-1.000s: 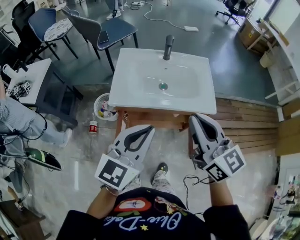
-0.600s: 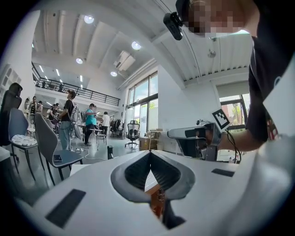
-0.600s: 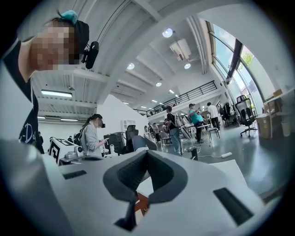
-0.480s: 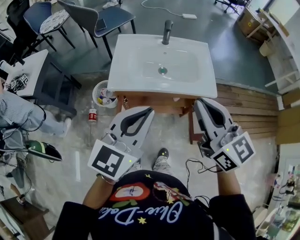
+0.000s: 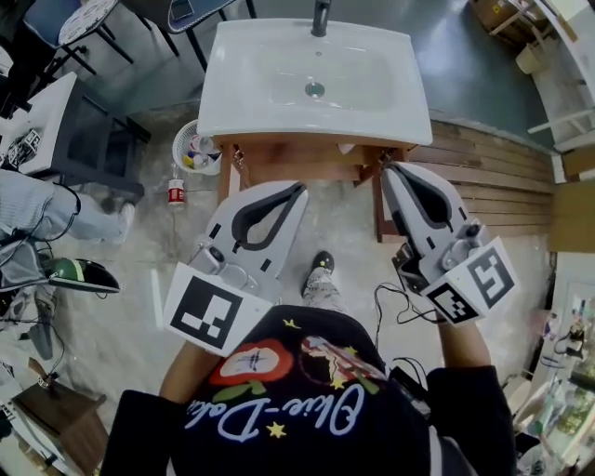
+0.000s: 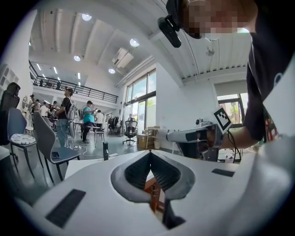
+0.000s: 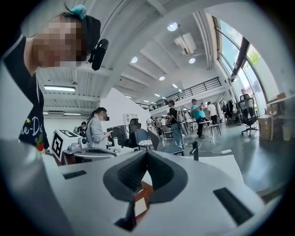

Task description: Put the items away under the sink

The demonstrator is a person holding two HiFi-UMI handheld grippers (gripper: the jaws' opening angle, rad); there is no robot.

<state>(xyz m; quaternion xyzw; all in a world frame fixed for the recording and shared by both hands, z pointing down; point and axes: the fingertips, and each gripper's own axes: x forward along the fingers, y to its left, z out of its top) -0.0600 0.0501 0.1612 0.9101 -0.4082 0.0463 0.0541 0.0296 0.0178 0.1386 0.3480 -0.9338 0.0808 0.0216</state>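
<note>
A white sink (image 5: 279, 107) with a dark faucet (image 5: 321, 17) stands on a wooden cabinet (image 5: 307, 156) at the top of the head view. Both grippers are held level in front of the cabinet, above the floor. My left gripper (image 5: 299, 191) is shut with nothing in it, its tip just short of the cabinet front. My right gripper (image 5: 390, 170) is also shut and empty, near the cabinet's right corner. In the left gripper view the closed jaws (image 6: 150, 154) point over the sink edge (image 6: 87, 166). The right gripper view shows its closed jaws (image 7: 146, 154) and the faucet (image 7: 195, 150).
A bottle with a red label (image 5: 174, 192) stands on the floor left of the cabinet, beside a white basket (image 5: 195, 149) holding small items. Wooden decking (image 5: 493, 177) lies to the right. A dark low table (image 5: 88, 139), chairs and a seated person's legs (image 5: 56, 209) fill the left.
The sink has slid toward the top of the head view, and both grippers sit a little lower and larger in the frame. Their jaws stay shut.
</note>
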